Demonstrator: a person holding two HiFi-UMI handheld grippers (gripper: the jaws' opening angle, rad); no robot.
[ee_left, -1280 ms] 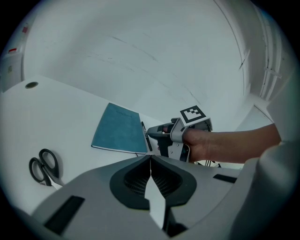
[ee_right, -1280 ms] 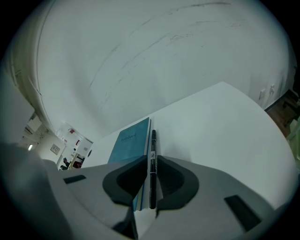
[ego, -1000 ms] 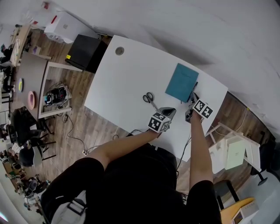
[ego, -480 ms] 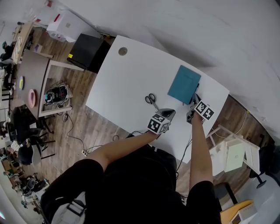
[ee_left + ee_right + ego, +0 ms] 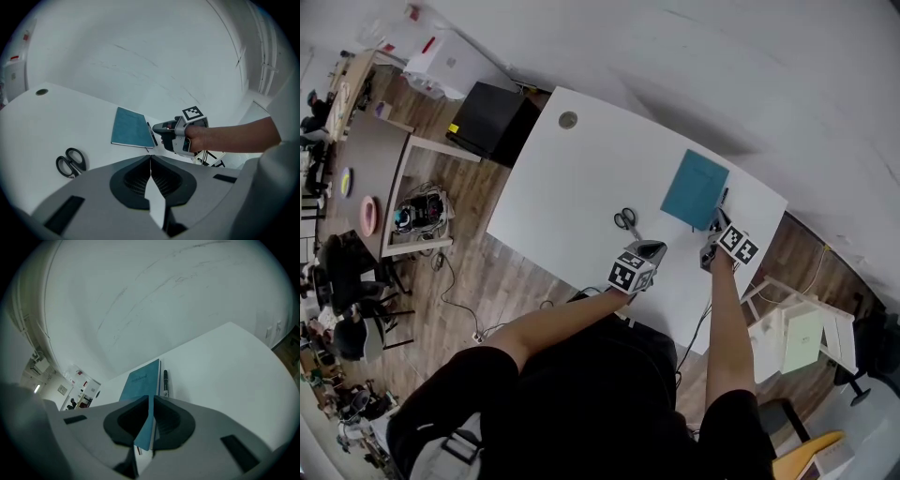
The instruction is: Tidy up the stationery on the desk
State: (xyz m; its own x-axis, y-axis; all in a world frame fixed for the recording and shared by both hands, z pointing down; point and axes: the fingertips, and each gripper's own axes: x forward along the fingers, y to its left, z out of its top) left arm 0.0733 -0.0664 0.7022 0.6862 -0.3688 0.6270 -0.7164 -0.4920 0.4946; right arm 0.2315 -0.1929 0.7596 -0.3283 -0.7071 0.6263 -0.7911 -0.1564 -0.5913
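A teal notebook (image 5: 695, 190) lies on the white desk (image 5: 581, 178), with a black pen (image 5: 724, 197) along its right edge. My right gripper (image 5: 715, 223) is at the notebook's near edge. In the right gripper view its jaws (image 5: 150, 401) are shut on the notebook (image 5: 140, 378), and the pen (image 5: 165, 380) lies just right of them. Black-handled scissors (image 5: 626, 221) lie left of the notebook. My left gripper (image 5: 656, 247) hovers near the desk's front edge, right of the scissors (image 5: 70, 161). It (image 5: 150, 161) is shut with nothing in it.
A round cable grommet (image 5: 568, 120) sits in the desk's far left corner. A black cabinet (image 5: 487, 112) stands on the floor to the left. A white rack (image 5: 792, 323) stands to the right of the desk. A white wall runs behind the desk.
My left gripper has shifted a little to the left along the desk's front edge, closer to the scissors. My right gripper has stayed at the notebook.
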